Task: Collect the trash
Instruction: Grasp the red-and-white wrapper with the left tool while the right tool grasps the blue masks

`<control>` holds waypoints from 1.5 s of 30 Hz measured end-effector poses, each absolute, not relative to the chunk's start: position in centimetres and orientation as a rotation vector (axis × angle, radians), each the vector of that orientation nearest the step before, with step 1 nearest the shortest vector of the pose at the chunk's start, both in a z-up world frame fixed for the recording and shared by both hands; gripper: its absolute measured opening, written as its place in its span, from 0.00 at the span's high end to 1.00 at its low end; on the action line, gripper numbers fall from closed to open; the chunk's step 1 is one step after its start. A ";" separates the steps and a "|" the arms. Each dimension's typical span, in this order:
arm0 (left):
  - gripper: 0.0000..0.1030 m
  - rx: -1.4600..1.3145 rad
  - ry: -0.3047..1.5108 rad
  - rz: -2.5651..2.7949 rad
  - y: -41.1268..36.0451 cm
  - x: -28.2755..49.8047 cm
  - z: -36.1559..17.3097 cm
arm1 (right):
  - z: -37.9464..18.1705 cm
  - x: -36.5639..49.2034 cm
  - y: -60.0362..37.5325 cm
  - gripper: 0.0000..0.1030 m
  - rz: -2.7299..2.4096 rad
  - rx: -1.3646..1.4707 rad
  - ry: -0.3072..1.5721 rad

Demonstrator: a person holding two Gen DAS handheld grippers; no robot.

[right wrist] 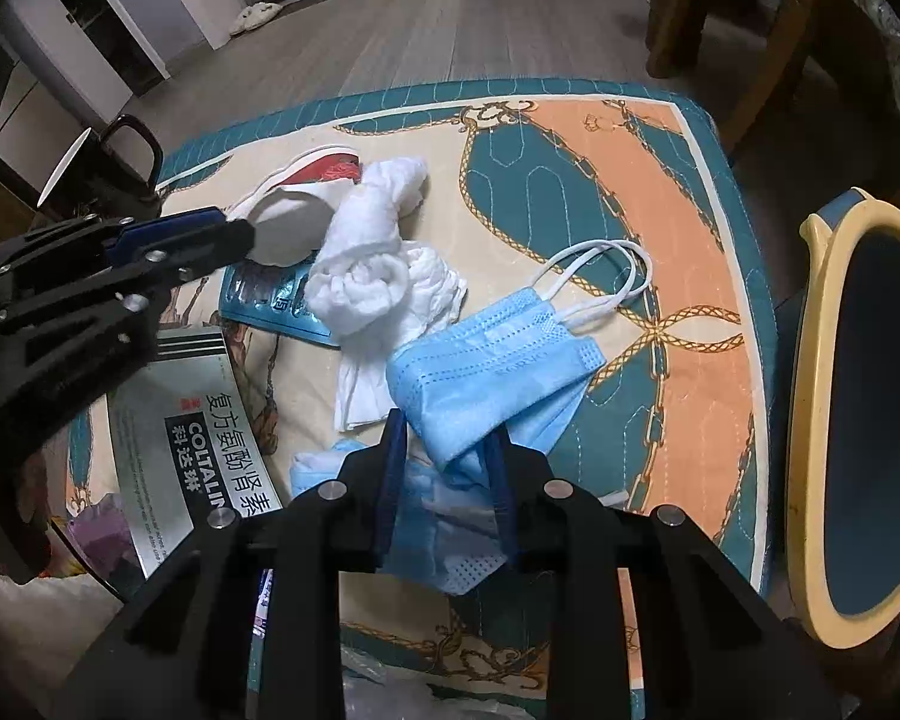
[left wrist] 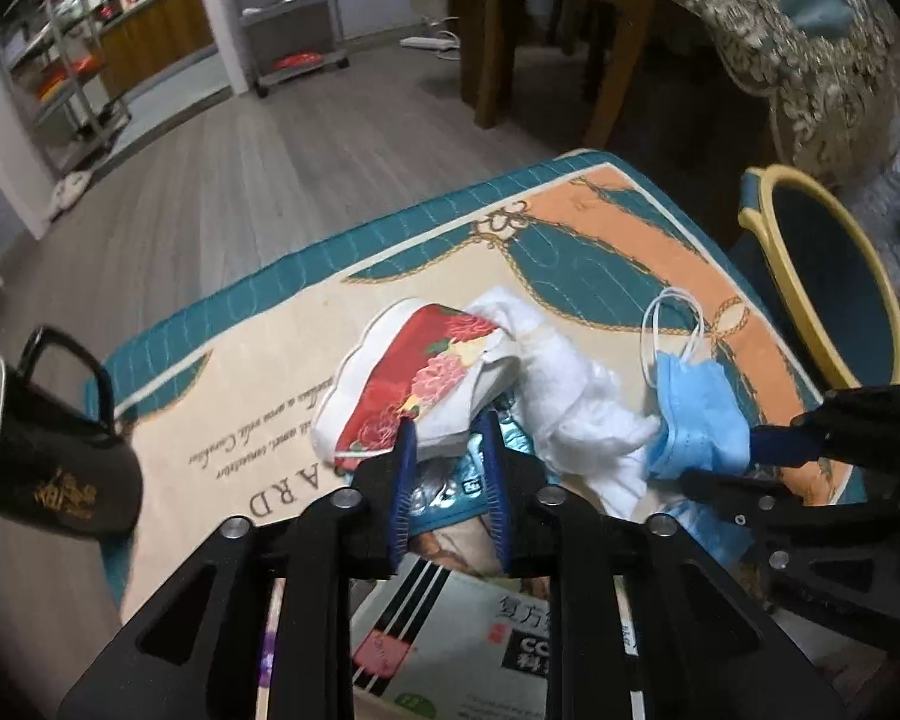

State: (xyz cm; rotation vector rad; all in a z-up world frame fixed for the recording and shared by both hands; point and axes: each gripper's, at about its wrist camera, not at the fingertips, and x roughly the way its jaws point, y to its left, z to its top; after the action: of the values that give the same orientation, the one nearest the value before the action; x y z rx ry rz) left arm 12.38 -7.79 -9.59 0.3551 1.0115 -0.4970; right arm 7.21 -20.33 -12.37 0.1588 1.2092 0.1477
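Note:
A crushed red floral paper cup (left wrist: 414, 360) lies on the patterned mat (left wrist: 600, 222), and my left gripper (left wrist: 448, 438) is shut on its white underside. A teal foil blister pack (left wrist: 450, 489) lies flat beneath those fingers. Crumpled white tissue (left wrist: 570, 384) sits beside the cup. In the right wrist view my right gripper (right wrist: 444, 450) is shut on a folded blue face mask (right wrist: 492, 360), whose white ear loops trail to the right. Under it lies more pale blue mask material (right wrist: 444, 540). The left gripper (right wrist: 234, 234) shows at the left against the cup (right wrist: 282, 222).
A blue trash bin with a yellow rim (left wrist: 750, 222) (right wrist: 810, 360) stands off the mat's right side. A black mug (left wrist: 48, 456) (right wrist: 120, 162) sits at the left edge. A grey medicine box (left wrist: 480, 642) (right wrist: 192, 420) lies near me. Wooden chair legs (left wrist: 618, 60) stand behind.

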 end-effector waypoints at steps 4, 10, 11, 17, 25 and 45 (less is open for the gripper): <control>0.62 0.403 1.010 -0.509 -9.1 12.5 -10.2 | -12.2 7.1 -20.5 0.76 0.142 0.157 1.201; 0.89 0.394 1.035 -0.503 -9.5 12.9 -10.7 | -11.5 7.1 -20.9 0.82 0.127 0.150 1.170; 0.93 0.387 1.034 -0.507 -9.5 12.9 -10.6 | -11.4 7.1 -21.0 0.84 0.124 0.150 1.165; 0.99 0.318 1.022 -0.506 -8.5 13.0 -9.3 | -10.5 7.0 -22.0 0.88 0.102 0.160 1.135; 0.99 0.236 0.987 -0.509 -7.4 12.8 -7.1 | -8.8 6.7 -23.3 0.92 0.075 0.215 1.078; 0.88 0.350 1.045 -0.553 -10.5 16.2 -10.4 | -9.8 7.0 -24.0 0.92 0.088 0.228 1.103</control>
State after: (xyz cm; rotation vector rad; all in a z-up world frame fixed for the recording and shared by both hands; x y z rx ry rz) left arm 16.23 -10.48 -10.45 0.3505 1.0449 -0.5531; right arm 7.01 -23.97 -9.77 0.2277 1.1033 0.0881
